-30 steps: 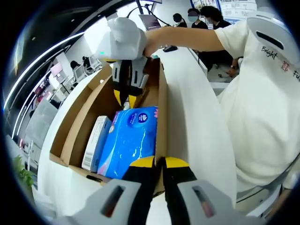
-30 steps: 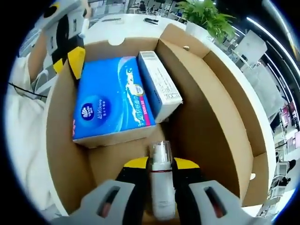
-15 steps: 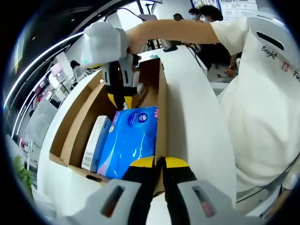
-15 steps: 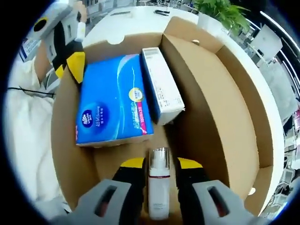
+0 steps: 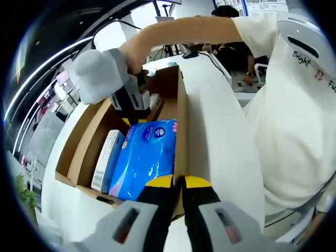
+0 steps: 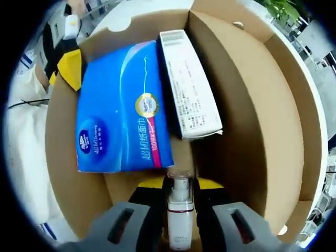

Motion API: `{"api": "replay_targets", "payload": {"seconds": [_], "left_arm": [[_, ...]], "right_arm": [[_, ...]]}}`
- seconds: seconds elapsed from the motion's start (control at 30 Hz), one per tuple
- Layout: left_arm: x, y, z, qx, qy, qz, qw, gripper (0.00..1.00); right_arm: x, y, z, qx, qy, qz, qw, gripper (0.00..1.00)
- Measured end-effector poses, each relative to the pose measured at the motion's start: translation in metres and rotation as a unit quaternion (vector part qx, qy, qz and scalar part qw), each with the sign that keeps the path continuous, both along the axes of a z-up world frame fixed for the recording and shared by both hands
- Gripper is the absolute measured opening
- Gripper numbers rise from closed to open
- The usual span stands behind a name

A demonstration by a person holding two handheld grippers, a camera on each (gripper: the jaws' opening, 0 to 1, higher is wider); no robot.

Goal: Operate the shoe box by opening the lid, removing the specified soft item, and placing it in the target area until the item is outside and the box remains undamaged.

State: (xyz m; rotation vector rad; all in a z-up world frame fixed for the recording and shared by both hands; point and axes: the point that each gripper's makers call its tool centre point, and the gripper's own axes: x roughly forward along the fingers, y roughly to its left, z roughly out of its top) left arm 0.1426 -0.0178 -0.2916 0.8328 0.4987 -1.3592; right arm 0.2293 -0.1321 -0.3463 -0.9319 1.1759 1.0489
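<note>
An open cardboard shoe box (image 5: 86,131) lies on a white table. Inside it, a blue soft tissue pack (image 5: 144,157) (image 6: 123,113) rests beside a long white carton (image 5: 106,160) (image 6: 190,86). My left gripper (image 5: 178,182) is shut on the top edge of the box's near wall; its yellow tip shows at the box rim (image 6: 67,71). My right gripper (image 6: 180,184) reaches down into the box, shut on a white spray bottle (image 6: 180,212), just short of the tissue pack's end. In the left gripper view it (image 5: 134,113) hangs over the far end of the box.
The box's cardboard flap (image 6: 296,105) stands open along one side. A person in a white shirt (image 5: 294,105) stands close to the table (image 5: 220,131). Other people (image 5: 231,10) sit farther back. Green plants (image 5: 26,197) (image 6: 283,8) stand beyond the table.
My right gripper has gone lower into the box with the bottle, nearer the tissue pack and carton. My left gripper still holds the box wall.
</note>
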Motion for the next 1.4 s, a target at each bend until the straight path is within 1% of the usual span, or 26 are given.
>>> {"api": "replay_targets", "payload": {"seconds": [0.07, 0.1, 0.13, 0.17, 0.23, 0.27, 0.33, 0.4, 0.47, 0.53, 0.57, 0.6, 0.63, 0.73, 0.77, 0.8, 0.83, 0.9, 0.93, 0.97, 1.07, 1.17, 1.23, 1.3, 1.37, 1.4], "left_arm": [[0.000, 0.000, 0.000, 0.002, 0.002, 0.001, 1.0000, 0.05], [0.000, 0.000, 0.000, 0.003, 0.003, 0.001, 1.0000, 0.05], [0.001, 0.000, 0.000, 0.003, 0.002, 0.001, 1.0000, 0.05], [0.001, 0.000, 0.000, 0.003, 0.001, 0.001, 1.0000, 0.05], [0.001, 0.000, 0.000, 0.000, -0.002, 0.001, 1.0000, 0.05], [0.001, 0.000, 0.000, -0.001, -0.003, 0.000, 1.0000, 0.05], [0.001, 0.000, 0.000, 0.001, -0.003, 0.001, 1.0000, 0.05], [0.001, 0.000, 0.000, 0.003, -0.002, 0.001, 1.0000, 0.05], [0.001, 0.000, 0.000, 0.001, -0.002, 0.001, 1.0000, 0.05], [0.001, 0.001, 0.000, -0.002, -0.003, 0.000, 1.0000, 0.05], [0.001, 0.001, 0.000, -0.003, -0.003, 0.000, 1.0000, 0.05], [0.002, 0.001, 0.000, -0.003, -0.001, 0.000, 1.0000, 0.05], [0.002, 0.001, 0.000, -0.002, -0.001, 0.001, 1.0000, 0.05], [0.002, 0.001, 0.000, -0.002, -0.001, 0.001, 1.0000, 0.05], [0.002, 0.001, 0.000, -0.002, -0.002, 0.000, 1.0000, 0.05], [0.002, 0.001, 0.000, -0.003, -0.003, 0.000, 1.0000, 0.05], [0.002, 0.001, 0.000, -0.003, -0.004, 0.001, 1.0000, 0.05], [0.002, 0.001, 0.000, -0.002, -0.005, 0.001, 1.0000, 0.05], [0.002, 0.001, 0.000, -0.001, -0.005, 0.001, 1.0000, 0.05], [0.002, 0.001, 0.000, -0.001, -0.005, 0.001, 1.0000, 0.05], [0.002, 0.001, 0.000, -0.002, -0.004, 0.002, 1.0000, 0.05], [0.001, 0.000, 0.000, -0.002, -0.003, 0.002, 1.0000, 0.05], [0.001, 0.000, 0.000, -0.001, -0.003, 0.003, 1.0000, 0.05], [0.001, 0.000, 0.000, -0.002, -0.003, 0.003, 1.0000, 0.05], [0.001, 0.000, 0.000, -0.003, -0.004, 0.003, 1.0000, 0.05], [0.001, 0.000, 0.000, -0.004, -0.004, 0.003, 1.0000, 0.05]], "right_arm": [[-0.002, 0.000, 0.000, -0.005, 0.006, -0.001, 1.0000, 0.19], [-0.004, 0.000, 0.000, -0.012, 0.008, 0.008, 0.9999, 0.19], [-0.005, 0.001, 0.000, -0.016, 0.007, 0.008, 0.9998, 0.19], [-0.005, 0.000, 0.000, -0.023, 0.007, -0.004, 0.9997, 0.19], [-0.008, 0.001, 0.000, -0.030, 0.007, -0.005, 0.9995, 0.19], [-0.009, 0.000, 0.000, -0.030, 0.005, 0.004, 0.9995, 0.19], [-0.009, -0.001, 0.000, -0.030, 0.008, -0.014, 0.9994, 0.19], [-0.011, -0.001, 0.000, -0.025, 0.008, -0.018, 0.9995, 0.19], [-0.013, -0.002, 0.000, -0.019, 0.007, -0.040, 0.9990, 0.19], [-0.015, -0.002, 0.002, -0.012, -0.002, -0.027, 0.9996, 0.18], [-0.019, -0.003, 0.003, -0.010, 0.004, -0.028, 0.9995, 0.18], [-0.020, -0.002, 0.005, -0.001, 0.002, -0.032, 0.9995, 0.18], [-0.011, 0.003, 0.010, 0.022, -0.016, -0.027, 0.9993, 0.18], [-0.009, 0.007, 0.016, 0.047, -0.031, -0.028, 0.9980, 0.18], [-0.007, 0.011, 0.023, 0.074, -0.041, -0.036, 0.9958, 0.18], [-0.008, 0.012, 0.025, 0.084, -0.041, -0.034, 0.9950, 0.18], [-0.007, 0.014, 0.027, 0.095, -0.049, -0.029, 0.9939, 0.18], [-0.006, 0.009, 0.029, 0.095, -0.056, -0.028, 0.9935, 0.18], [-0.003, 0.008, 0.030, 0.099, -0.069, -0.025, 0.9924, 0.18], [-0.002, 0.007, 0.031, 0.101, -0.074, -0.027, 0.9917, 0.18], [0.004, 0.008, 0.038, 0.129, -0.082, -0.042, 0.9873, 0.18], [0.005, 0.009, 0.042, 0.149, -0.078, -0.050, 0.9845, 0.18], [0.004, 0.008, 0.044, 0.155, -0.074, -0.054, 0.9836, 0.18], [0.007, 0.009, 0.048, 0.169, -0.087, -0.055, 0.9802, 0.18], [0.007, 0.010, 0.049, 0.176, -0.091, -0.056, 0.9785, 0.18], [0.009, 0.011, 0.051, 0.184, -0.096, -0.061, 0.9763, 0.18]]}}
